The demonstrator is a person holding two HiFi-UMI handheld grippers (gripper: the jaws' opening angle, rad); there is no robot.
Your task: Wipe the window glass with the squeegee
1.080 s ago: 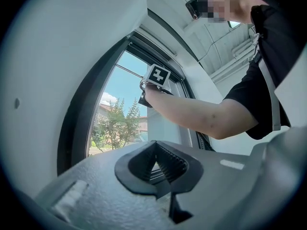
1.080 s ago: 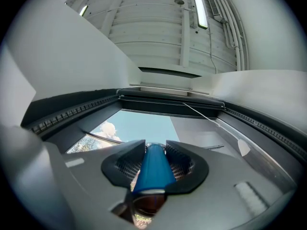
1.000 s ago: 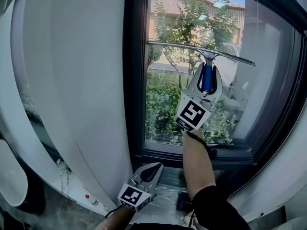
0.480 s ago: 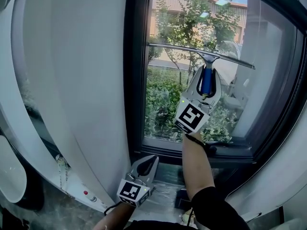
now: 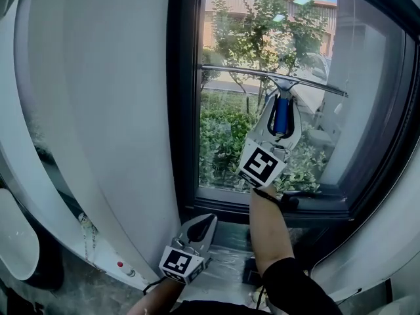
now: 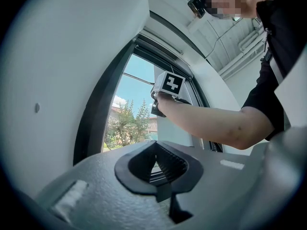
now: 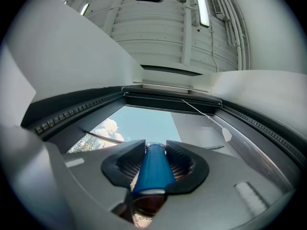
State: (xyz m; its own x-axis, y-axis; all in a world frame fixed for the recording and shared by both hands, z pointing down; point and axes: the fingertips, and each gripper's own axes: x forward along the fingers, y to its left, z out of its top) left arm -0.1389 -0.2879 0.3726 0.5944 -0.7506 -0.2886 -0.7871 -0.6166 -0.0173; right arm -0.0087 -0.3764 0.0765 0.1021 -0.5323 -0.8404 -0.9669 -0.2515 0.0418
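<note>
**Desk:** Where is the squeegee in relation to the gripper?

**Photographer:** The blue-handled squeegee with the long metal blade (image 5: 283, 83) is in the upper middle of the head view. It stands straight above the right gripper (image 5: 282, 102), and its blade runs across the window glass (image 5: 226, 136), dipping slightly toward the right. The blue handle points down between the jaws.

**Desk:** And the grip?

**Photographer:** The right gripper view shows the right gripper (image 7: 154, 153) partly spread, with its ribbed pads clamped on either side of the squeegee (image 7: 152, 169). Nothing else is touching it.

**Desk:** What is the arm doing?

**Photographer:** The bare right forearm (image 5: 269, 222) reaches up from the bottom centre of the frame, nearly vertical, with a black sleeve (image 5: 295, 284) at the elbow. The marker cube faces the camera.

**Desk:** What about the other hand?

**Photographer:** The left gripper (image 5: 207, 222) sits low at the bottom centre, below the dark window frame (image 5: 184, 110) and beside the white curved wall panel (image 5: 98, 110). In its own view, the left gripper (image 6: 156, 159) has its tips pressed together and holds nothing.
</note>
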